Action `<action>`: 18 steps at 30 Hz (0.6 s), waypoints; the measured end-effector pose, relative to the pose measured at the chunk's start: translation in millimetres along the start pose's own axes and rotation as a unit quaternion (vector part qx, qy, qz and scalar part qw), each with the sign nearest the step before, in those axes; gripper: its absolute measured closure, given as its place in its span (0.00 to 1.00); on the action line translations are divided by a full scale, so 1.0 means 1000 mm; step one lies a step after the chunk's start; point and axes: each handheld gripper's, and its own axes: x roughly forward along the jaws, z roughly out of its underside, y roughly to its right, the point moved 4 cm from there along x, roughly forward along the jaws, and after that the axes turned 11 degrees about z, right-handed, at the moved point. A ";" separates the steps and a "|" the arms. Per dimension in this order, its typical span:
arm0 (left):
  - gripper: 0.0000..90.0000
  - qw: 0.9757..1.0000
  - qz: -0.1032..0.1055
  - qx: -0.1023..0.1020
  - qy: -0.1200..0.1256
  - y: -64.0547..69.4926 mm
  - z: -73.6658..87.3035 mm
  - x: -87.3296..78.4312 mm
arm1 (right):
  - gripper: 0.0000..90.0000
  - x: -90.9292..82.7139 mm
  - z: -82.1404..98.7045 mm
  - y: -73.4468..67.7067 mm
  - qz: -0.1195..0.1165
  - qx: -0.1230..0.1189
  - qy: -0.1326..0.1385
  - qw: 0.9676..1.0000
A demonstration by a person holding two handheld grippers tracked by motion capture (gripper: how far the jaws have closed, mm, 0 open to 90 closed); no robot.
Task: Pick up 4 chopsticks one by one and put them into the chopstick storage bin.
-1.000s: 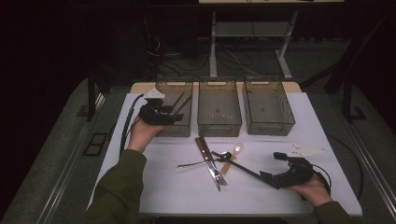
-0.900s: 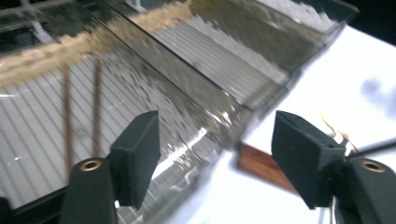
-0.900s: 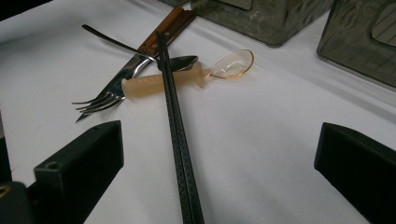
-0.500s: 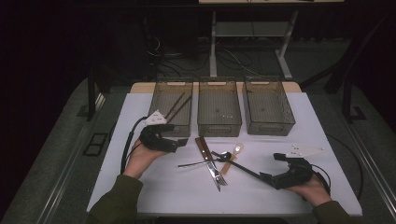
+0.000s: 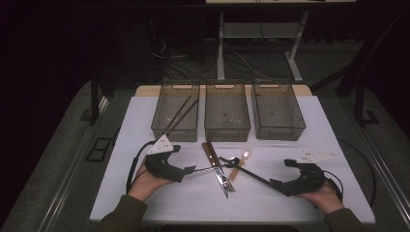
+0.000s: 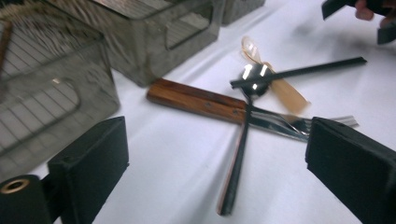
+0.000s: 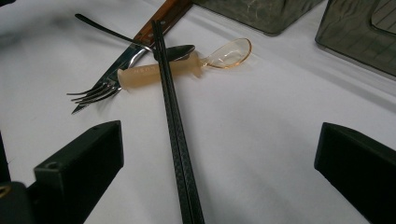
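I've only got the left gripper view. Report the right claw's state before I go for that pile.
Observer: The right claw is open, with nothing gripped.
Operator: Tell me what's nearest it.
Observer: The black chopsticks lie on the table and run up between its jaws, touching neither pad.
Operator: Now check the bins from above.
Observer: In the high view, the left bin holds two thin brown sticks.
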 end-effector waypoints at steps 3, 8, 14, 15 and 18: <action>0.02 1.000 0.006 -0.002 0.001 0.005 0.008 0.000 | 0.01 -0.001 0.000 0.001 0.001 0.000 0.001 1.000; 0.00 1.000 0.008 0.003 0.002 0.012 0.017 -0.004 | 0.01 -0.005 -0.002 0.001 0.001 -0.005 0.003 1.000; 0.00 1.000 0.017 -0.003 -0.010 0.019 0.030 0.000 | 0.02 -0.009 -0.004 0.000 0.003 -0.014 -0.003 1.000; 0.00 1.000 0.020 -0.004 -0.014 0.019 0.032 0.002 | 0.05 -0.010 -0.004 0.000 0.002 -0.017 -0.003 1.000; 0.00 0.999 0.031 -0.009 -0.026 0.021 0.034 0.006 | 0.06 -0.011 -0.005 0.000 0.002 -0.019 -0.002 1.000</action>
